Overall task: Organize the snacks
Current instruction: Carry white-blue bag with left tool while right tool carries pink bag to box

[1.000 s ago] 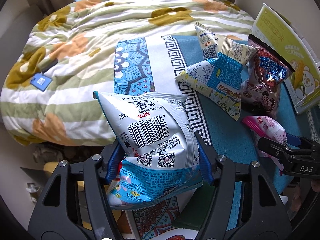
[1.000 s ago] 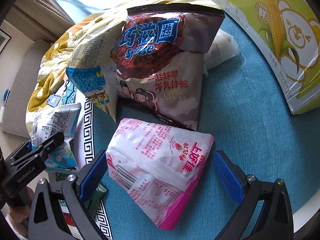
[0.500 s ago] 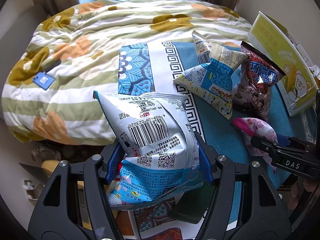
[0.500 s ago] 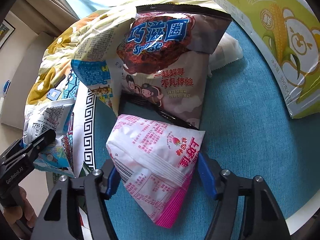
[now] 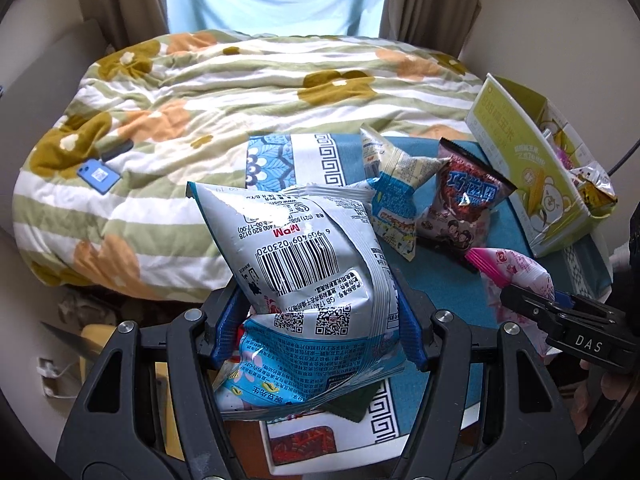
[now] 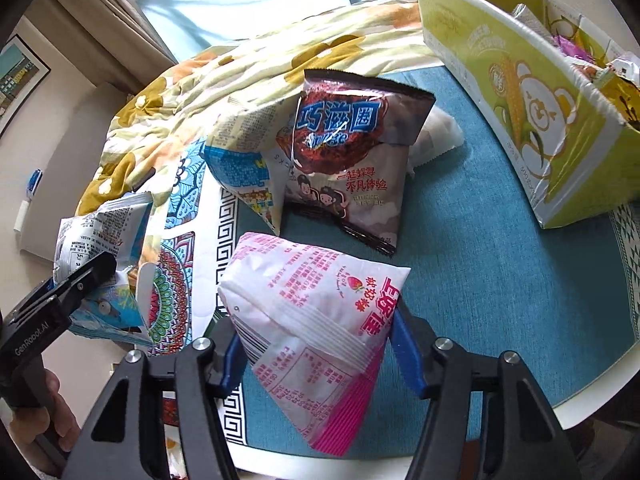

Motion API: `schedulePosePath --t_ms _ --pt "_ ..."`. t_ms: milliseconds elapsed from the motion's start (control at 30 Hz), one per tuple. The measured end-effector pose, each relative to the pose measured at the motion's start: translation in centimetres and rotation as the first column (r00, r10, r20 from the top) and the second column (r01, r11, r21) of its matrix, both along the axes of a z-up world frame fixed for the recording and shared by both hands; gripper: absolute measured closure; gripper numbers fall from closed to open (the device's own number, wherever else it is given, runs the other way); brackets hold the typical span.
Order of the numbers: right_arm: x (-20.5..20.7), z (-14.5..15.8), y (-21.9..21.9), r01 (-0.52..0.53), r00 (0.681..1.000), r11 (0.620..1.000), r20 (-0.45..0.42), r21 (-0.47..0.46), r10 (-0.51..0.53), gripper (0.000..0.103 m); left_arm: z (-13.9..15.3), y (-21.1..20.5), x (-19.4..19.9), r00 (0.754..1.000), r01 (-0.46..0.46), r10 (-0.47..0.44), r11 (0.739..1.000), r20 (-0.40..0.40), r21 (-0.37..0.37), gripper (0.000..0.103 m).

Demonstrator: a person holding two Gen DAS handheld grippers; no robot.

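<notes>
The pink snack bag [image 6: 320,320], a second ago only straddled, is now clamped by the right gripper [image 6: 318,354] fingers, while the blue-white bag [image 5: 316,280] is held pinched by the left gripper [image 5: 316,320], so both are ready for the green box [image 6: 532,92].

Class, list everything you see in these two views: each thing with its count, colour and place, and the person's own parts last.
Blue snack bag: one, silver-blue, held in left tool.
Pink snack bag: one, white-pink, held in right tool.
Brown snack bag: one, brown, mid-table.
Pale snack bag: one, cream-blue, beside the brown one.
White packet: one, behind brown bag.
Box: one, yellow-green, table's right, wrappers inside.
Tablecloth: one, teal, patterned border.
Quilt: one, green-striped, floral, behind table.
Left tool: black, blue pads.
Right tool: black, blue pads.
</notes>
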State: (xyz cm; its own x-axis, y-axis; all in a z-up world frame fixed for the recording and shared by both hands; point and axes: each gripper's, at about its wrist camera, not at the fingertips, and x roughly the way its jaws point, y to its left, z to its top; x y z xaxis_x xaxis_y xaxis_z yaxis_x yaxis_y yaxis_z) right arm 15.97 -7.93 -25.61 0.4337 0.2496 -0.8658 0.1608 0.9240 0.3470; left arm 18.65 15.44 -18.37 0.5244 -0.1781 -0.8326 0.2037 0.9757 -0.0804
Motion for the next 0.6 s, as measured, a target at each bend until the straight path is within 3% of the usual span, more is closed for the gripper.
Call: schedulePosePath --t_ms 267,433,600 --pt "-2.1 6.7 -2.1 0.014 0.991 1.000 0.132 -0.007 -0.013 0.045 5.6 -4.3 -0.1 0.993 0.038 -0.036 0.999 0.113 -0.019 0.041" --pt "-1.5 10.2 -5.3 0.019 0.977 0.999 0.213 -0.035 -0.011 0.045 8.0 -9.8 1.2 0.982 0.067 -0.065 0.998 0.178 -0.006 0.041" --pt "0.0 13.1 -11.3 0.026 0.963 0.999 0.270 -0.044 -0.014 0.045 10.3 -17.4 3.3 0.973 0.096 -0.083 0.994 0.214 -0.052 0.041"
